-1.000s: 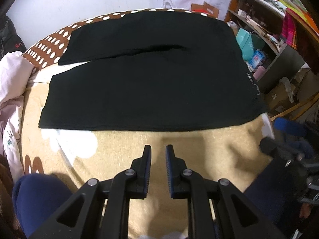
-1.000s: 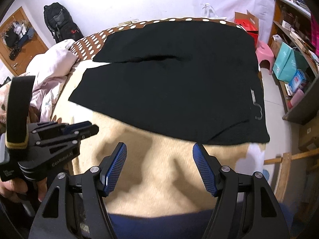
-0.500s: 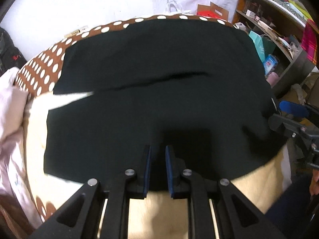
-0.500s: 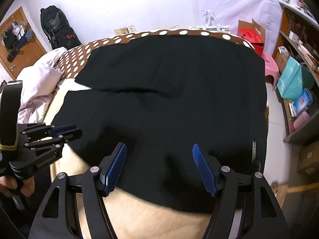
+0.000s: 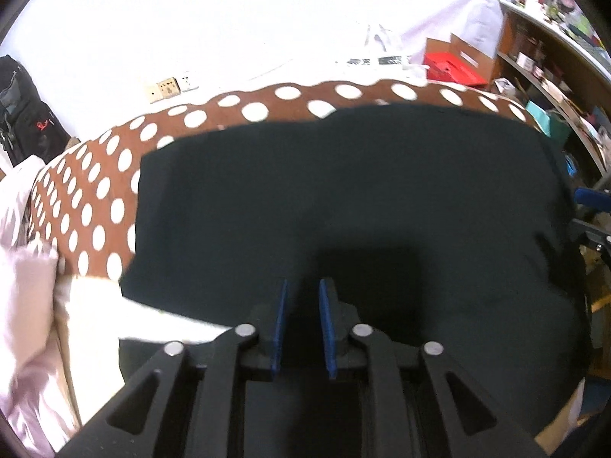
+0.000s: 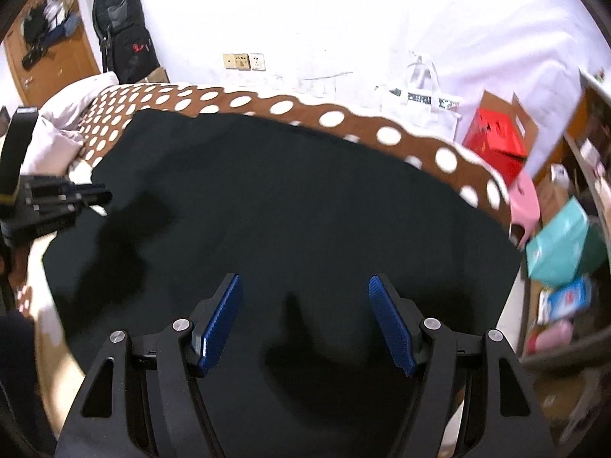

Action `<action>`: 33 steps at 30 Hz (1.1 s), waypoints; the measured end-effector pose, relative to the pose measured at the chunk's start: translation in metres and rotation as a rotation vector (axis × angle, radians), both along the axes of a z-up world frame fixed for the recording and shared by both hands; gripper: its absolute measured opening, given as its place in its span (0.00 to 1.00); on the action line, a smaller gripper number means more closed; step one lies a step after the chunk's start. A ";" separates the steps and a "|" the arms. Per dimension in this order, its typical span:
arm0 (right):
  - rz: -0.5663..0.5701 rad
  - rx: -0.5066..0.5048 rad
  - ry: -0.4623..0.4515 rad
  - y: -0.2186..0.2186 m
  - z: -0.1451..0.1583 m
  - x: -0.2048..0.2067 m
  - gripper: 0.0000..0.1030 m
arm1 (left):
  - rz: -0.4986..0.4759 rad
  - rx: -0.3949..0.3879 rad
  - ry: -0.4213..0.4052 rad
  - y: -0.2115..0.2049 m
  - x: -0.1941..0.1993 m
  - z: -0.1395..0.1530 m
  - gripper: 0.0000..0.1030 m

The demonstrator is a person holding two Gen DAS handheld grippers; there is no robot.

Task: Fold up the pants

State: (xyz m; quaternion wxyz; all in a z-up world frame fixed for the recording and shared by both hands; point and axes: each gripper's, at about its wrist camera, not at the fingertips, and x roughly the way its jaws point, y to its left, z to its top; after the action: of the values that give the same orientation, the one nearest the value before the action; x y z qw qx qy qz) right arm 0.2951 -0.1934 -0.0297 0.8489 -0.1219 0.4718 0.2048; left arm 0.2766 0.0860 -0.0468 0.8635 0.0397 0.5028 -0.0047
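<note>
The black pants [image 5: 343,206] lie spread flat on the bed and fill most of both views [image 6: 290,213]. My left gripper [image 5: 302,286] hovers over the near half of the pants with a narrow gap between its blue pads, holding nothing. It also shows at the left edge of the right wrist view [image 6: 88,194]. My right gripper [image 6: 305,286] is wide open and empty above the pants, nearer their right end.
A brown blanket with white dots [image 5: 95,191] covers the far edge of the bed. Pink bedding [image 5: 23,297] is heaped at the left. A red box [image 6: 496,141], a pink stool [image 6: 525,202] and cluttered shelves [image 5: 553,61] stand at the right.
Both grippers have moved forward from the beige near edge of the bed to above the pants. The jaws have kept their openings.
</note>
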 end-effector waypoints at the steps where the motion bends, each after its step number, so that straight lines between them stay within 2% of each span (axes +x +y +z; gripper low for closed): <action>1: 0.008 -0.014 -0.005 -0.002 -0.001 0.009 0.67 | -0.002 -0.006 0.004 0.004 0.008 -0.001 0.26; 8: 0.063 -0.082 -0.004 -0.020 -0.009 0.068 0.67 | -0.007 0.011 -0.013 0.041 0.071 -0.005 0.30; 12: 0.087 -0.081 0.021 -0.031 -0.016 0.096 0.67 | -0.053 0.010 -0.031 0.052 0.100 -0.004 0.44; 14: 0.109 -0.078 0.039 -0.034 -0.020 0.106 0.67 | -0.081 0.040 -0.041 0.053 0.111 -0.006 0.45; 18: 0.152 -0.077 0.041 -0.033 -0.024 0.121 0.67 | -0.153 0.131 -0.076 0.046 0.122 -0.006 0.51; 21: 0.173 -0.083 0.057 -0.029 -0.029 0.131 0.67 | -0.203 0.182 -0.060 0.041 0.129 -0.013 0.53; 24: 0.192 -0.099 0.078 -0.026 -0.038 0.137 0.67 | -0.230 0.194 -0.055 0.038 0.132 -0.021 0.56; 26: 0.197 -0.102 0.082 -0.025 -0.037 0.137 0.67 | -0.227 0.161 -0.054 0.042 0.132 -0.019 0.56; 28: 0.202 -0.096 0.091 -0.026 -0.034 0.135 0.51 | -0.249 0.141 -0.042 0.046 0.128 -0.020 0.56; 30: 0.214 -0.114 0.082 -0.027 -0.031 0.132 0.39 | -0.273 0.163 -0.042 0.047 0.122 -0.024 0.55; 31: 0.218 -0.114 0.080 -0.028 -0.029 0.131 0.29 | -0.275 0.169 -0.045 0.045 0.122 -0.025 0.53; 32: 0.218 -0.116 0.078 -0.028 -0.028 0.129 0.25 | -0.279 0.174 -0.043 0.043 0.121 -0.025 0.50; 33: 0.218 -0.118 0.076 -0.027 -0.026 0.127 0.19 | -0.286 0.176 -0.039 0.040 0.121 -0.025 0.40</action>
State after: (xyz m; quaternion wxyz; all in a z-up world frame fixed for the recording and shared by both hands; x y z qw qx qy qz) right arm 0.4221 -0.2208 -0.0557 0.7944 -0.2146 0.4988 0.2721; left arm 0.3977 0.1257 -0.0719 0.8568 0.1863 0.4736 -0.0825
